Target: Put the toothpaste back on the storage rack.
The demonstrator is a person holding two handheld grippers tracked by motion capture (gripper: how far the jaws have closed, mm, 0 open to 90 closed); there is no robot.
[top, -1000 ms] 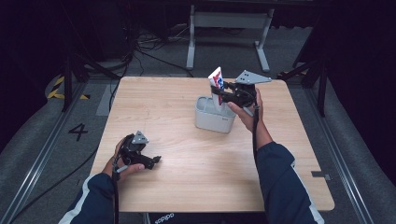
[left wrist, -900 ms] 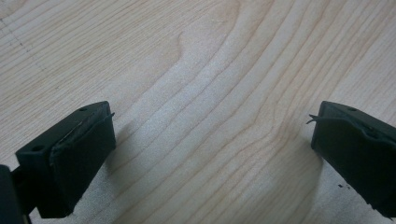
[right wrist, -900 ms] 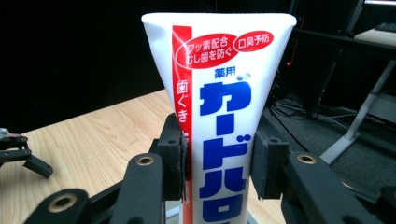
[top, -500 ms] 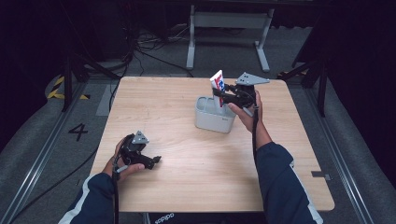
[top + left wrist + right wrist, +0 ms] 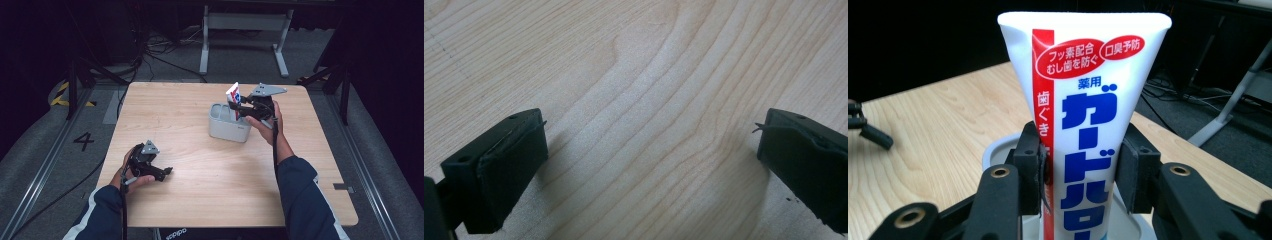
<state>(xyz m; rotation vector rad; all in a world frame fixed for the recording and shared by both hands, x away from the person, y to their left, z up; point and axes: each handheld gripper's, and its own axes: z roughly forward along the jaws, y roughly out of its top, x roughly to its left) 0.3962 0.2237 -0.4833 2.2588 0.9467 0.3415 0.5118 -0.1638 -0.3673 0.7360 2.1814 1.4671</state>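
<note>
The right tool point(image 5: 239, 107) grips the toothpaste tube point(image 5: 233, 98) upright, its long axis vertical, lower end inside the grey holder point(image 5: 227, 129) near the worktop's point(image 5: 200, 200) far edge. The left tool point(image 5: 162, 172) rests open, empty, near the front-left corner.

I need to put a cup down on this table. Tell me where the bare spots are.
Bare wood runs along the table's far left, between its back edge and the left gripper. The near middle, between both sleeves, is free too. It is crowded at the grey holder, where the right gripper clamps the toothpaste tube.
</note>
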